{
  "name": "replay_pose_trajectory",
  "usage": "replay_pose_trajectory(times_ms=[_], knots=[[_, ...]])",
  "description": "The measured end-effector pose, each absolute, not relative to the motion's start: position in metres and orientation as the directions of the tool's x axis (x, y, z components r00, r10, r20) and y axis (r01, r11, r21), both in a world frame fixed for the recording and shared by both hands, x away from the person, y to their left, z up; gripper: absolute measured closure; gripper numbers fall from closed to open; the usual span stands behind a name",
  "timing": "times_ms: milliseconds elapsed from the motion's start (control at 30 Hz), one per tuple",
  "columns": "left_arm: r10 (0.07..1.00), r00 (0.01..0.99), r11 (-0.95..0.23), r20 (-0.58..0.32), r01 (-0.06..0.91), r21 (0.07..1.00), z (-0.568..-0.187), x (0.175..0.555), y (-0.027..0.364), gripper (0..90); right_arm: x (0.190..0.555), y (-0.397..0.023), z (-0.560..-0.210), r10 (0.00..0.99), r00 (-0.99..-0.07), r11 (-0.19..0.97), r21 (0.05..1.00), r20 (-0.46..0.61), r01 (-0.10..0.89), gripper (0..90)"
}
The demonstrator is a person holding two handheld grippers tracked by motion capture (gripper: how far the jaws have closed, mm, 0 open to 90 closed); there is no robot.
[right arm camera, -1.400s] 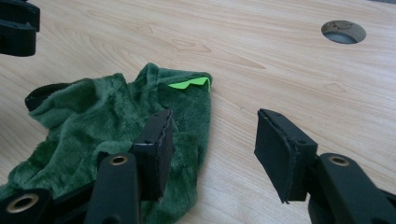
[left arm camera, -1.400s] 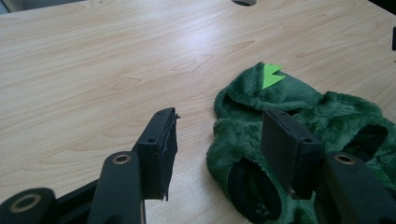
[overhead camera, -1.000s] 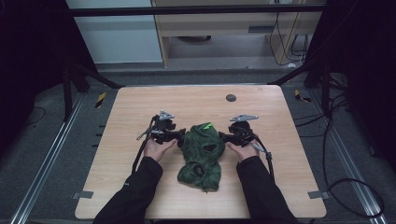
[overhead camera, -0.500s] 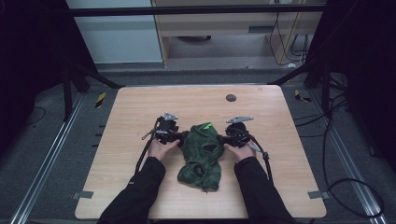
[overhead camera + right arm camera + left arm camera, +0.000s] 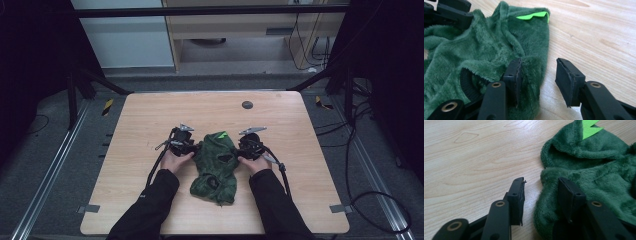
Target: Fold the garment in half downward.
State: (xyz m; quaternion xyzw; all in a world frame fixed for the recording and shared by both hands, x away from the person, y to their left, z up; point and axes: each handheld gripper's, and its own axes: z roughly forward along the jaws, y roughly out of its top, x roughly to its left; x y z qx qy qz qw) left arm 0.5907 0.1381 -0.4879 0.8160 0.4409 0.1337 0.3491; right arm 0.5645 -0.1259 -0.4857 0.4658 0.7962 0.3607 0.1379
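Observation:
A dark green plush garment with a bright green spike lies crumpled on the wooden table. My left gripper is at its left edge. In the left gripper view the jaws straddle the garment's hem: one pad rests against the fleece, the other stands off it over bare wood. My right gripper is at the right edge and straddles the fleece the same way, with a gap at its outer pad. Both pairs of jaws have just been closing.
A small dark disc lies near the table's far edge. Cables trail from both grippers toward the front edge. Grey tape marks sit at the front corners. Dark frame rails flank the table.
Both grippers have come inward onto the garment's two side edges and sit lower, and their jaws stand narrower than before. The garment has kept its place.

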Motion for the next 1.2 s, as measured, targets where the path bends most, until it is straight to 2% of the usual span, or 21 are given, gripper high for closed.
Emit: replay_pose_trajectory(times_ms=[333, 733, 867, 1200], knots=[[0.807, 0.585, -0.390, -0.081, 0.632, 0.670, -0.490, 0.588, 0.133, 68.7, 0.566, -0.126, -0.491, 0.840, -0.526, 0.313, 0.675, 0.131, 0.668, 63.5], [0.803, 0.591, -0.404, -0.080, 0.637, 0.657, -0.490, 0.585, 0.128, 85.1, 0.565, -0.123, -0.492, 0.835, -0.527, 0.309, 0.658, 0.158, 0.687, 80.3], [0.801, 0.593, -0.402, -0.082, 0.634, 0.661, -0.488, 0.585, 0.128, 87.4, 0.564, -0.122, -0.490, 0.835, -0.528, 0.308, 0.664, 0.154, 0.681, 83.1], [0.792, 0.604, -0.388, -0.090, 0.611, 0.690, -0.472, 0.578, 0.133, 88.2, 0.559, -0.123, -0.475, 0.825, -0.550, 0.314, 0.704, 0.130, 0.637, 83.5]])
